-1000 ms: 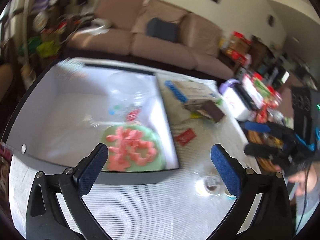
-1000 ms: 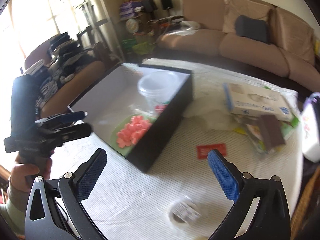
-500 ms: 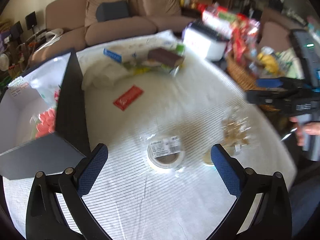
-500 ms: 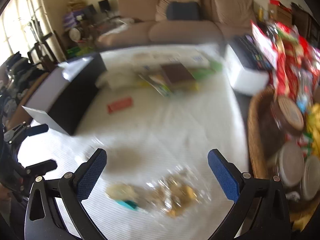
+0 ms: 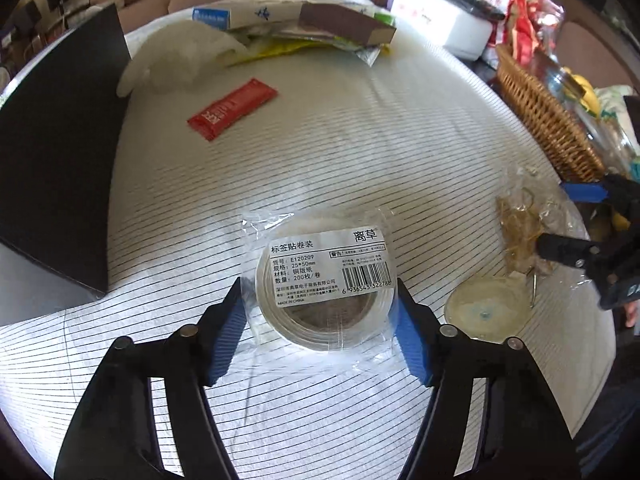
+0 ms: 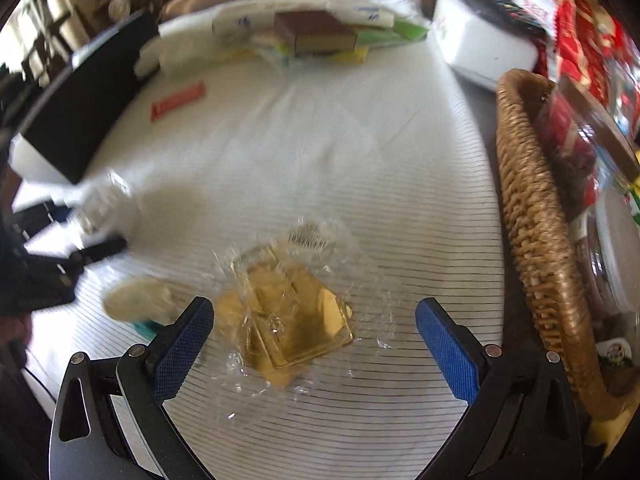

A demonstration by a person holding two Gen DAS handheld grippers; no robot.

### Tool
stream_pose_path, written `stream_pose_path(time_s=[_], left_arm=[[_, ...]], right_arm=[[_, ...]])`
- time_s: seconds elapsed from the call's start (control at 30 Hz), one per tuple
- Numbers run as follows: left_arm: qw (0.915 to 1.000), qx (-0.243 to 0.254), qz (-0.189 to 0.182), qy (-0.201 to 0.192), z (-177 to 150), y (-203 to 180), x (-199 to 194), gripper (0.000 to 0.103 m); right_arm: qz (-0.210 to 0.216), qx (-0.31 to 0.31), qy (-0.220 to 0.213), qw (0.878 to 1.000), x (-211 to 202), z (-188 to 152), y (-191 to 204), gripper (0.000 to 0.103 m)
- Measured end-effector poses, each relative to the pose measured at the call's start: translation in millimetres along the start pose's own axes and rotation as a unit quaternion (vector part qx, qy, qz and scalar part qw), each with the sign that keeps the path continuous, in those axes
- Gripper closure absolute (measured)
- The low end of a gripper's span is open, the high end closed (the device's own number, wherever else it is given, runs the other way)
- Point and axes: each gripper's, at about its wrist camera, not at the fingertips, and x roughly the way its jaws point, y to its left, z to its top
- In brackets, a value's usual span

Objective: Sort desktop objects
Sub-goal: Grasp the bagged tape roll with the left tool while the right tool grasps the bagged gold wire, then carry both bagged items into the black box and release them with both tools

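A roll of label stickers [image 5: 320, 292] in clear wrap lies on the striped white cloth [image 5: 360, 140]. My left gripper [image 5: 318, 300] points down over it. Its jaws are closing, with the roll between the blue pads [image 5: 228, 332]; the pads stand just at the wrap's sides. My right gripper [image 6: 314, 312] is open, low over a crinkled clear bag of yellowish pieces [image 6: 280, 320] that lies between its fingers, untouched. The same bag [image 5: 520, 232] and the right gripper [image 5: 580, 220] show at the right edge of the left wrist view.
A red sachet [image 5: 232, 109] lies farther back, a pale round disc [image 5: 484, 312] between the roll and the bag. The black box [image 5: 60, 152] stands at left, a wicker basket [image 6: 532, 220] at right. Stacked boxes [image 5: 344, 26] and a white container [image 5: 440, 20] sit at the back.
Both grippers swung away from the black box and came down over the cloth. The left jaws narrowed from wide open around the sticker roll. The right jaws stayed wide.
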Motion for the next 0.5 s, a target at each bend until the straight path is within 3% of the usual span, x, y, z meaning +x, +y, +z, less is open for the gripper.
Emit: stream_pose_path(time_s=[0.07,0.1,0.13,0.23,0.5], left_arm=[[1.0000,-0.005,-0.006,-0.001,0.2,1.6,-1.0,0.043],[0.9999,-0.007,-0.008,-0.002,0.0,2.3,-1.8,0.044],[0.9999,-0.009,-0.011,-0.003,0.0,3.1,-2.0,0.044],[0.9997,-0.014,-0.022,-0.005,2.1,5.8,-6.5,0.044],[0.9936,-0.042,-0.074,-0.074,17.4,28.9,-76.4,0.044]], right_arm=[[0.009,-0.003,0.001,1.000,5.7,-2.2,-0.9,0.006],[0.013,-0.005,-0.001,1.000,7.5,-2.8,-0.8,0.014],[0.017,-0.007,-0.001,1.000,8.9,-3.1,-0.8,0.032],[0.020,-0.006,-0.015,1.000,5.4,-1.4,1.2,0.049],[0.019,0.009,-0.115,0.993,-43.4,13.4,2.2,0.049]])
